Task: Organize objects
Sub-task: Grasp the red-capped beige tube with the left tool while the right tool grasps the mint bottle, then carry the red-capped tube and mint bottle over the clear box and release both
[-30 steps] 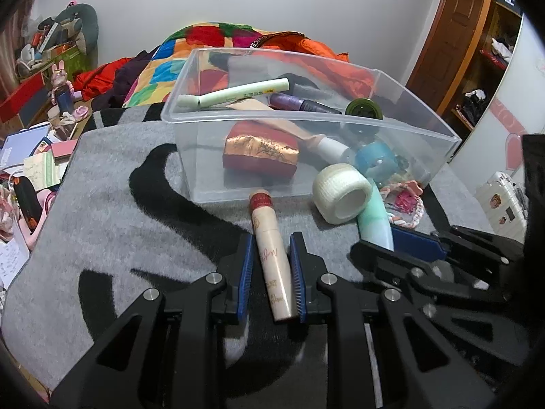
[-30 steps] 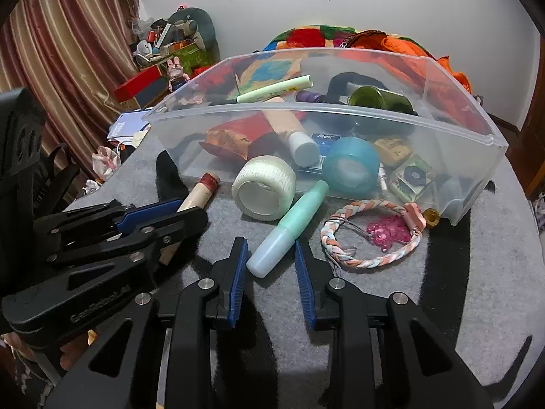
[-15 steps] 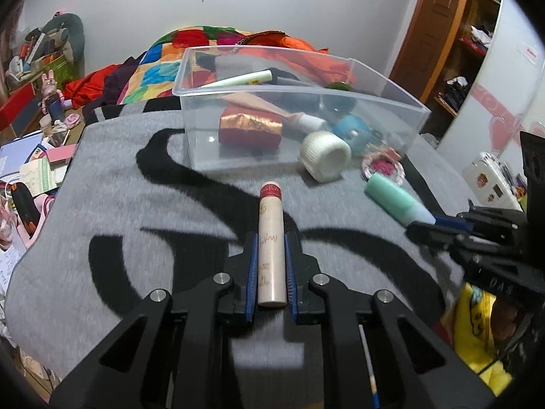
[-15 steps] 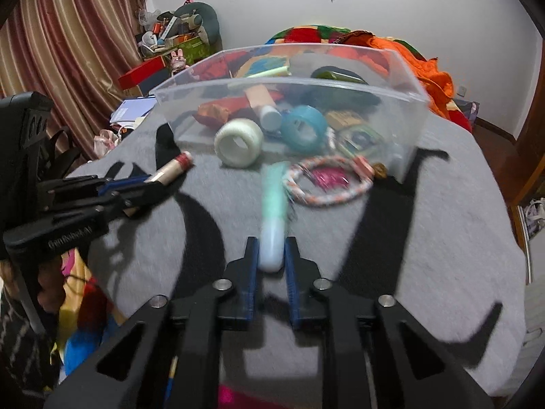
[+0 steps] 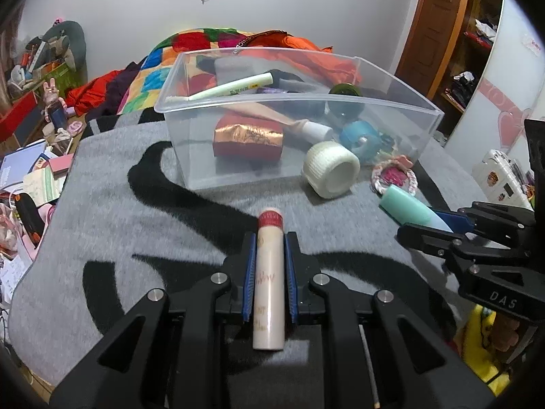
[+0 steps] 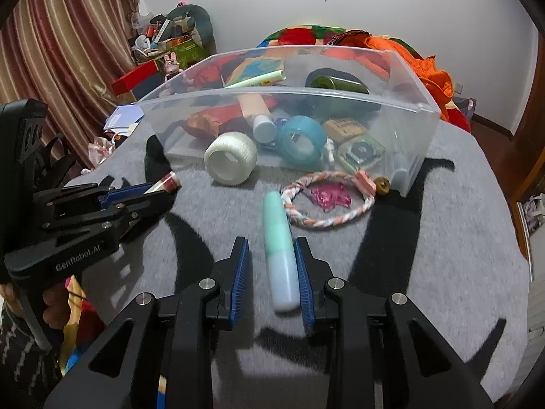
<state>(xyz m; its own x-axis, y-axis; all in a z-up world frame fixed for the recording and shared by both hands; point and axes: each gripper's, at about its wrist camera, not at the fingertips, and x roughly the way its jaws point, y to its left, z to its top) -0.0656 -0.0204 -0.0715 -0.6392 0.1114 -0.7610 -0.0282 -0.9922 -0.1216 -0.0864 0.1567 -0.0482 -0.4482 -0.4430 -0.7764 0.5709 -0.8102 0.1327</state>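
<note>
**Both tongs had a tube between the pads; bin sat ahead on the blanket**

Left gripper (image 5: 269,238): clamped on a cream cosmetic tube (image 5: 269,279) with a red band at the far end. Both blue pads pressed its sides, and the tube lay lengthwise along the fingers, pointing at the bin.

Right gripper (image 6: 270,245): jaws were opening. A mint-green tube (image 6: 281,255) sat between them, leaning against the right-side pad, with a clear gap to the other pad. Its far tip touched the braided rope ring (image 6: 327,201).

Clear plastic bin (image 6: 414,156) stood on the grey-and-black blanket (image 6: 442,255), further from the camera than both grippers. Inside it: a blue tape roll (image 6: 299,143), a red-gold foil pack (image 5: 248,139), a pale green pen (image 5: 231,90) propped on the rim, a dark green roll (image 6: 335,83), and small boxes.

Outside, against the bin's near wall: a white mesh tape roll (image 6: 231,158). The rope ring lay just beside it, with a pink piece (image 6: 328,197) inside the loop.
</note>
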